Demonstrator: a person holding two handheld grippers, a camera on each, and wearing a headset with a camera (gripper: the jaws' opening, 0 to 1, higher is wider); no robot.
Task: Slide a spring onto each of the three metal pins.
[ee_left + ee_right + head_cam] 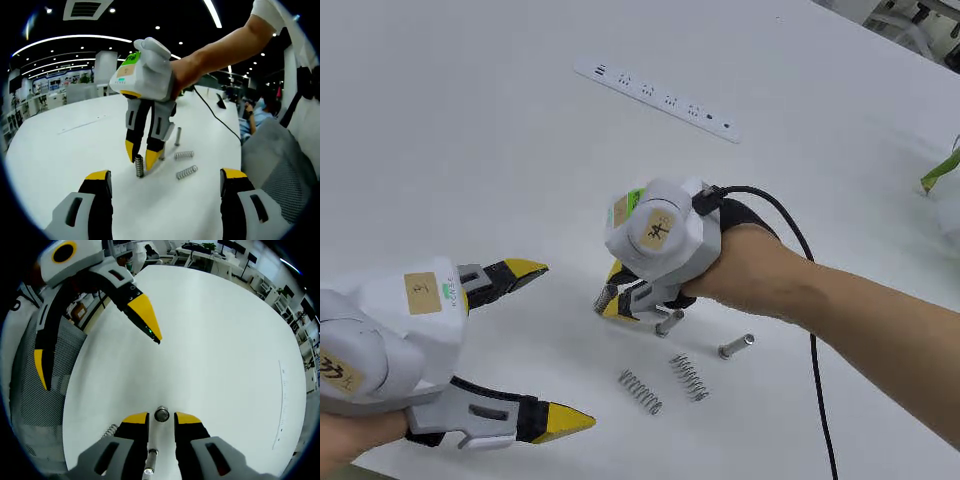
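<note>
Head view: right gripper (612, 292) pinches pin (161, 414), left gripper (568, 343) spread wide, two springs (640, 391) lie near desk's (470, 120) near edge.

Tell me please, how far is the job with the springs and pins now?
One spring stands upright beside the right claw, seemingly already on a pin, though the pin inside is unclear. In hand: the right claw is shut on a second pin; the left claw is open and empty. Left to do: two loose springs lie on the table and a third pin is bare.
</note>
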